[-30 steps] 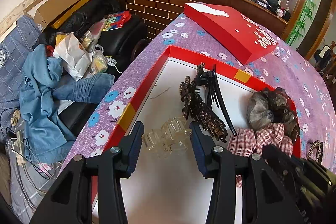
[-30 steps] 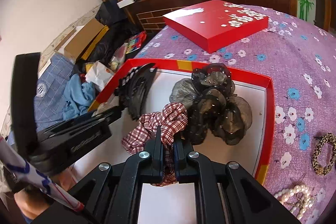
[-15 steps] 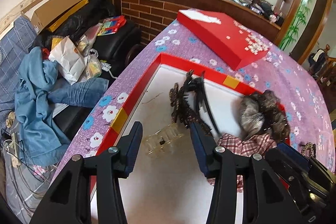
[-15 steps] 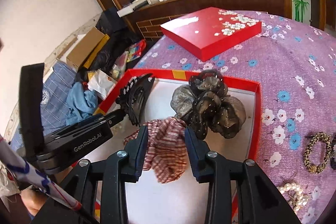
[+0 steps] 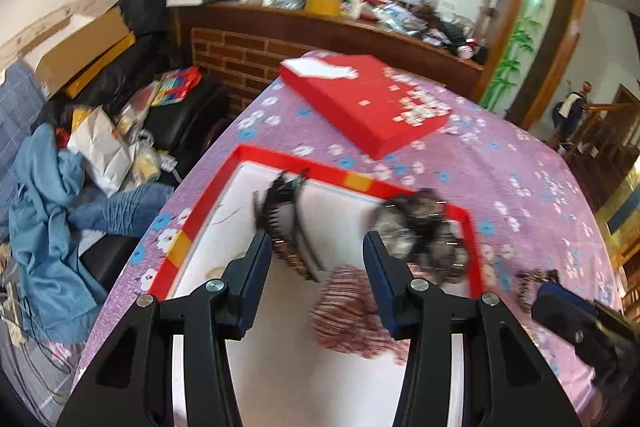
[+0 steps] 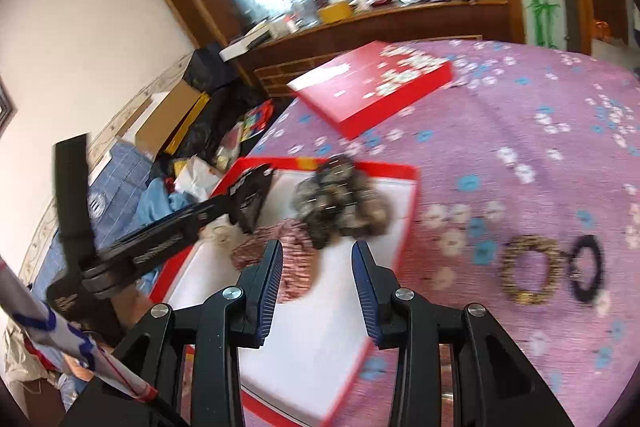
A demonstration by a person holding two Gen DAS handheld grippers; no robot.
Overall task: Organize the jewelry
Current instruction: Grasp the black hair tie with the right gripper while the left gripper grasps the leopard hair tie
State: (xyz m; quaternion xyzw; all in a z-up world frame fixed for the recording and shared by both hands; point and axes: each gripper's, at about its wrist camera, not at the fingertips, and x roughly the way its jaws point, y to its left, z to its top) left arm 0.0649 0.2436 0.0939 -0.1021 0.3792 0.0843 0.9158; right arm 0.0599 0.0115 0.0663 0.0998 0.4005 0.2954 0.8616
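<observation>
**Red tray loaded with hair pieces; both grippers empty above it**

Red-rimmed shallow tray with a white floor [image 5: 202, 213] lies on the purple flower-print surface [image 5: 520, 187]. Both views are motion-blurred, so fine detail is uncertain.

Left gripper [image 5: 316, 275]: jaws stand wide apart with nothing between the pads. It hangs over the near half of the tray. Past its tips, toward the far left corner of the tray, lies a cluster of dark toothed hair clips [image 5: 282, 223]. A pale, translucent item sits on the tray floor just left of the left finger; its shape cannot be made out.

Right gripper [image 6: 316, 283]: jaws also spread apart and holding nothing. It hangs over the near right part of the tray [image 6: 408, 227].

Contents of the tray, right wrist view: a red-and-white checked fabric scrunchie [image 6: 292, 255] lies just beyond the left finger, touching a bundle of dark sheer fabric scrunchies [image 6: 340, 203] on the far right side. The dark clips [image 6: 252, 199] lie at the far left.

Outside the tray, to the right on the surface: a golden-brown beaded ring-shaped bracelet [image 6: 530, 269], and just beside it a black oval hair band [image 6: 584, 269]. Whether the two touch cannot be told.

A flat red box lid with white blossom print [image 5: 368, 103] rests on the far part of the surface, well apart from the tray.
</observation>
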